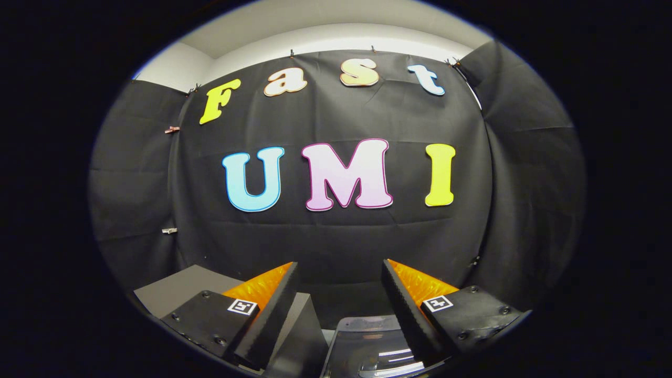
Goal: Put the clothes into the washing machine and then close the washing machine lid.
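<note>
I hold the gripper (340, 294) level and high, its fingers spread wide with nothing between them, facing the booth wall. Below and between the fingers lies the glossy washing machine lid (367, 346); a grey surface (178, 289) sits left. I cannot locate the clothes.

lid (367, 346) below parted tool (340, 283) fingers

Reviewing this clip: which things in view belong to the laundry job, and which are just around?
Belongs to the job:
- gripper, fingers wide open, nothing between them
- glossy grey lid-like panel low between the fingers, probably the washing machine lid

Just around:
- grey box behind the left finger
- black cloth wall
</note>
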A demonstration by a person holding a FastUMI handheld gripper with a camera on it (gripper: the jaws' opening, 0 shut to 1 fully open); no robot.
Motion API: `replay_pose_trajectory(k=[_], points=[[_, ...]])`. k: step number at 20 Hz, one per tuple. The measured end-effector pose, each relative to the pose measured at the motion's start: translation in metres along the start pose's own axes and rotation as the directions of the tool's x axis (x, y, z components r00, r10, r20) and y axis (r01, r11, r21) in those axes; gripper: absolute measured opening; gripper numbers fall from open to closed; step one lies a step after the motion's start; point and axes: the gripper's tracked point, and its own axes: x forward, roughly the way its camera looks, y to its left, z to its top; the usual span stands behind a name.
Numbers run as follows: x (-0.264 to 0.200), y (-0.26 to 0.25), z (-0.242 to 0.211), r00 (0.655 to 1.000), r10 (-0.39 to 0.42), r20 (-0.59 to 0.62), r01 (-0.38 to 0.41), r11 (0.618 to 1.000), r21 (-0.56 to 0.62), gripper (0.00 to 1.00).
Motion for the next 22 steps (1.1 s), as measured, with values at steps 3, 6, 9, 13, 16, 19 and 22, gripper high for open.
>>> replay_pose_trajectory(k=[3, 6, 9, 13, 16, 19, 22], points=[[0.000, 0.006, 0.004, 1.000, 0.006, 0.006, -0.006, 1.000, -0.010, 0.99], [-0.002, 0.012, 0.006, 1.000, 0.010, 0.008, -0.010, 1.000, -0.011, 0.99], [-0.002, 0.017, 0.008, 1.000, 0.016, 0.008, -0.016, 1.000, -0.022, 0.99], [-0.001, 0.021, 0.010, 1.000, 0.019, 0.009, -0.019, 0.999, -0.028, 0.99], [-0.001, 0.025, 0.012, 1.000, 0.020, 0.011, -0.020, 0.999, -0.030, 0.99], [0.000, 0.028, 0.012, 1.000, 0.024, 0.008, -0.024, 0.999, -0.031, 0.99], [0.001, 0.030, 0.014, 1.000, 0.024, 0.011, -0.023, 0.999, -0.034, 0.99]])
